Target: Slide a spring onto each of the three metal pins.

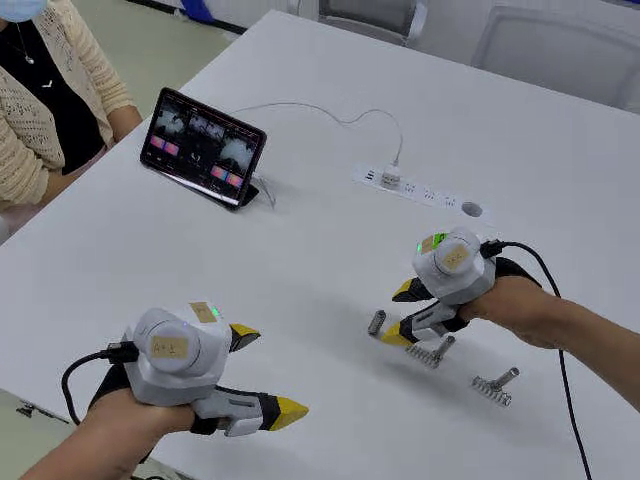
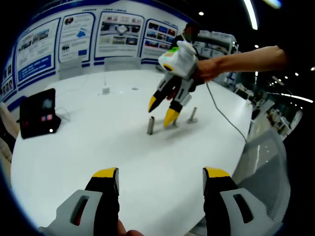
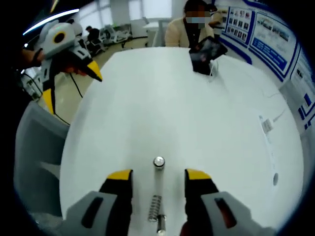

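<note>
A short bare metal pin [image 1: 376, 322] stands upright on the white table [image 1: 300, 260], just left of my right gripper [image 1: 399, 314]. That gripper is open, its yellow tips low over the table. In the right gripper view the upright pin [image 3: 158, 162] sits just past the open right gripper [image 3: 158, 176], and a pin wearing a spring [image 3: 155, 210] lies between the jaws. Two sprung pins [image 1: 432, 350] [image 1: 497, 383] lie to the right. My left gripper [image 1: 268, 372] hovers open near the front edge, holding nothing. In its view the left gripper [image 2: 161, 173] faces the right gripper [image 2: 163, 110] and the pin [image 2: 151, 125].
A tablet [image 1: 203, 147] leans on its stand at the back left, its cable running to a white power strip [image 1: 412, 186]. A person in a cream cardigan [image 1: 40, 90] sits at the far left. Grey chairs [image 1: 560, 50] stand behind the table.
</note>
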`<state>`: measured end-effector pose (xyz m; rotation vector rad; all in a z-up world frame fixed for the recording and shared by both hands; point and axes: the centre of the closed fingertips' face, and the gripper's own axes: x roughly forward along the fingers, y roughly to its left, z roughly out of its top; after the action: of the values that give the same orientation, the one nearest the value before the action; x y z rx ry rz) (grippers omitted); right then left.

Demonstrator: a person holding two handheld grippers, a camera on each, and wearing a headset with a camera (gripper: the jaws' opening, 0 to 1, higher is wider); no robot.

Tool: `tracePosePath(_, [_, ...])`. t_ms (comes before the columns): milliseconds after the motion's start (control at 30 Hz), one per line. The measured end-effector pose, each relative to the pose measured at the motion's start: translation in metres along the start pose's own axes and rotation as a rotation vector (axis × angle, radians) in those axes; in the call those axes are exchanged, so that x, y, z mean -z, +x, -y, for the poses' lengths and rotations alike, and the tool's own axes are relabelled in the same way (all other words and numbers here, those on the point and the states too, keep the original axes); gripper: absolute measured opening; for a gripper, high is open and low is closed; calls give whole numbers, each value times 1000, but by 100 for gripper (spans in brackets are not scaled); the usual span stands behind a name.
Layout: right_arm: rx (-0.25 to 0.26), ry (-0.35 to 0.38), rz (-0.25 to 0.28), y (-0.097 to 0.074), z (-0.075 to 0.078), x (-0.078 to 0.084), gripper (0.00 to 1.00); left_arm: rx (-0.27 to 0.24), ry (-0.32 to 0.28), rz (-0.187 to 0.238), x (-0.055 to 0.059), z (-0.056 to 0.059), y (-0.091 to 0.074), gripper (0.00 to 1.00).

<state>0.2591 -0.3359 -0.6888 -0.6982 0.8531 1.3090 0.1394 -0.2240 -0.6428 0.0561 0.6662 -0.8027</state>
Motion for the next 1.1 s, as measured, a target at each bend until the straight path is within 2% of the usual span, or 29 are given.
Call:
tracePosePath(333, [49, 98, 72, -12, -3, 1, 47, 11, 7, 6, -1, 7, -2, 71])
tracePosePath(633, [88, 239, 225, -26, -7, -16, 48, 13, 27, 10, -6, 7, -6, 71])
tracePosePath(833, [115, 292, 263, -31, -11, -15, 49, 15, 32, 15, -10, 7, -6, 71])
tracePosePath(1100, [139, 349, 308, -37, -20, -12, 51, 24, 44, 8, -8, 10, -2, 71])
